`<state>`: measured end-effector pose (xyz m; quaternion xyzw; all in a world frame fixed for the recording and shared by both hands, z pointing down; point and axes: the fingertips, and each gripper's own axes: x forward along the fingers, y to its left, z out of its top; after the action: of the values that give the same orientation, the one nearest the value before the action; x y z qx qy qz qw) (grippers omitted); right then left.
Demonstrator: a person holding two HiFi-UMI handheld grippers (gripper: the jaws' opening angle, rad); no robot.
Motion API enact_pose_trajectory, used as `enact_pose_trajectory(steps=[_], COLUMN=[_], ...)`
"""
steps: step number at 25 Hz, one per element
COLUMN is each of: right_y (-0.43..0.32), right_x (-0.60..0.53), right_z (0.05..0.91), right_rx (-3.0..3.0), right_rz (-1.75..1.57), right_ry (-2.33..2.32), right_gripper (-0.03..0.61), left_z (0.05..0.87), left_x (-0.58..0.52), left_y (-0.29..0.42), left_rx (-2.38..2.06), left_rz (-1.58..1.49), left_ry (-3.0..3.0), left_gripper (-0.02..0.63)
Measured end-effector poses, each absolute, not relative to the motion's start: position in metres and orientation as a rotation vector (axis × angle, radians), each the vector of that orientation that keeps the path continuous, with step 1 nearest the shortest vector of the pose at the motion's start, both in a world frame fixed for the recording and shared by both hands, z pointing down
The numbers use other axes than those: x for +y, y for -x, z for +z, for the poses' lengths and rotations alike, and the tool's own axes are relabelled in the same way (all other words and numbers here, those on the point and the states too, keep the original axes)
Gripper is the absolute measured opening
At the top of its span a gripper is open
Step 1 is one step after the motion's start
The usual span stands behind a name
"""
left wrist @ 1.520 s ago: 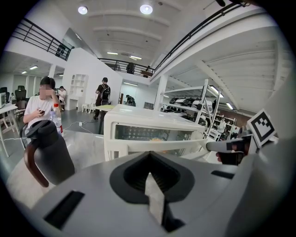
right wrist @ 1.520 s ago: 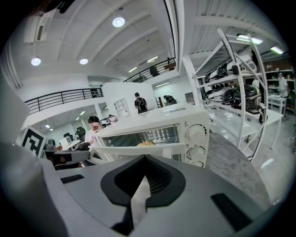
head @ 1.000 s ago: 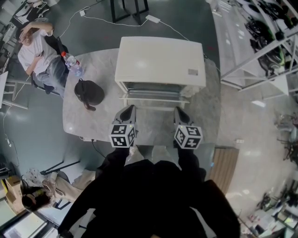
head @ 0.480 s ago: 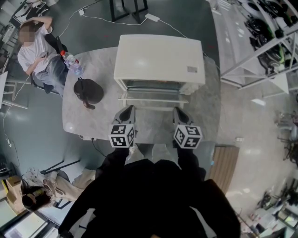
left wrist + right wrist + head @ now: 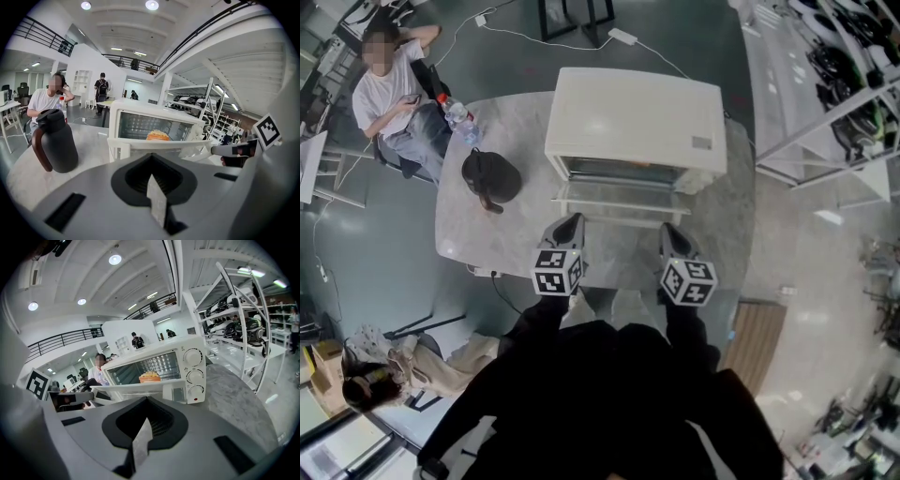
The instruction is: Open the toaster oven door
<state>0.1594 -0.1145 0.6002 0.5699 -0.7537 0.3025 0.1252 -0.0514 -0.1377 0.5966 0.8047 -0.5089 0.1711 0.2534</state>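
A white toaster oven (image 5: 633, 117) stands at the back of a marble table (image 5: 478, 239). Its glass door (image 5: 614, 199) is folded down flat towards me. Through the opening I see an orange piece of food (image 5: 158, 135) on the rack, which also shows in the right gripper view (image 5: 150, 377). My left gripper (image 5: 570, 221) hovers just short of the door's left half, its jaws together and empty. My right gripper (image 5: 671, 231) hovers before the door's right end, also shut and empty. The oven's three knobs (image 5: 194, 376) are on its right side.
A black jug (image 5: 490, 178) stands on the table left of the oven, close to my left gripper's side (image 5: 55, 140). A water bottle (image 5: 459, 118) is at the far left corner. A seated person (image 5: 394, 89) is beyond it. Metal shelving (image 5: 834, 84) lines the right.
The head view has shifted a little, so everything sits slightly lower and to the right. Both grippers keep their places before the open door.
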Motion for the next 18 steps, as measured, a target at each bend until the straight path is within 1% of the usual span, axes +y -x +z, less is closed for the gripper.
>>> enact_pose_trajectory(steps=[18], right_y=[-0.156], right_x=[-0.089], right_z=[0.628], right_rx=[-2.137], right_rz=[0.953], right_ry=[-1.628], right_gripper=[0.003], left_z=[0.620], left_x=[-0.114], left_y=[0.056], left_rx=[-1.343], left_rz=[0.508], left_ry=[-2.147], left_gripper=[0.003])
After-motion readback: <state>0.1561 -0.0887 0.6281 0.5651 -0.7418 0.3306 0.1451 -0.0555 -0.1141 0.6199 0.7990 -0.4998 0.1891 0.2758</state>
